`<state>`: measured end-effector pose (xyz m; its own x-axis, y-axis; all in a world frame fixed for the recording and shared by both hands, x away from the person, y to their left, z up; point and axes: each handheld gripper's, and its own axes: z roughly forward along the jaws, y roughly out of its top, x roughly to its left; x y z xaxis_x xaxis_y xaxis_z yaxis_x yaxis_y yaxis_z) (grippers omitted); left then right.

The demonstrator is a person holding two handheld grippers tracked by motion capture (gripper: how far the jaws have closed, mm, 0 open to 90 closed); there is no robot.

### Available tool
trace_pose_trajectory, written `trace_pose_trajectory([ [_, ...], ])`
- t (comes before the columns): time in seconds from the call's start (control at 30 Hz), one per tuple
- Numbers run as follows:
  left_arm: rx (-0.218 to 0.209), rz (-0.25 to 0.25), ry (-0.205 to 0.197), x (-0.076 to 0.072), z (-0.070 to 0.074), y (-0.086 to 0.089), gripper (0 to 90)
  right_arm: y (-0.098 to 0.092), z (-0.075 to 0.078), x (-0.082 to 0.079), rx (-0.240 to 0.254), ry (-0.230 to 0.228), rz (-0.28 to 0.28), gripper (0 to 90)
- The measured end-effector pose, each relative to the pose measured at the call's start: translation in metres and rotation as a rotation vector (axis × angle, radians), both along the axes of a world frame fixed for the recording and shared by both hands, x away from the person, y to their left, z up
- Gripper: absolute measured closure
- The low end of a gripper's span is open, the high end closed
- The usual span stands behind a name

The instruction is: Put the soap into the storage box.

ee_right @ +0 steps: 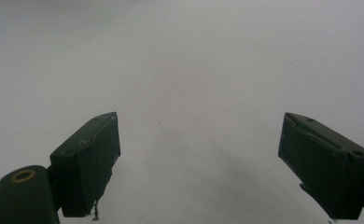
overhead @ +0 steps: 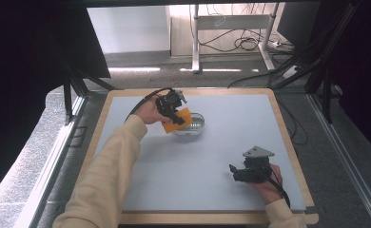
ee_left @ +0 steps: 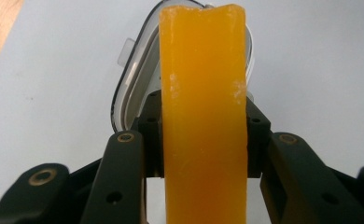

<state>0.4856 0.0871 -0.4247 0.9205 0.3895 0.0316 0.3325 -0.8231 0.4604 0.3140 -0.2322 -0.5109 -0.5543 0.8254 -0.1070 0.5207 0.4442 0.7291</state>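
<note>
left tongs (overhead: pixel 174 114) grip orange sponge (ee_left: pixel 203 116) over clear container (overhead: pixel 193 124) | right tongs (ee_right: pixel 199 163) wide apart

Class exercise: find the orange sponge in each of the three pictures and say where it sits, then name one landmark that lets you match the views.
High view: the orange sponge sits upper centre-left, clamped in the left tool at the clear container.
Left gripper view: the sponge runs up the middle between the jaws, over the container.
Right gripper view: not in it; the right tool is open.
Shared landmark: the pale grey table top.
</note>
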Motion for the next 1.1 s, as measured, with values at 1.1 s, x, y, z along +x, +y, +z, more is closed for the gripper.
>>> trace_pose_trajectory([
  [1.1, 0.091, -0.198, -0.031, 0.027, 0.002, -0.052, 62.3, -0.002, 0.0, 0.001, 0.002, 0.0, -0.003, 13.4],
])
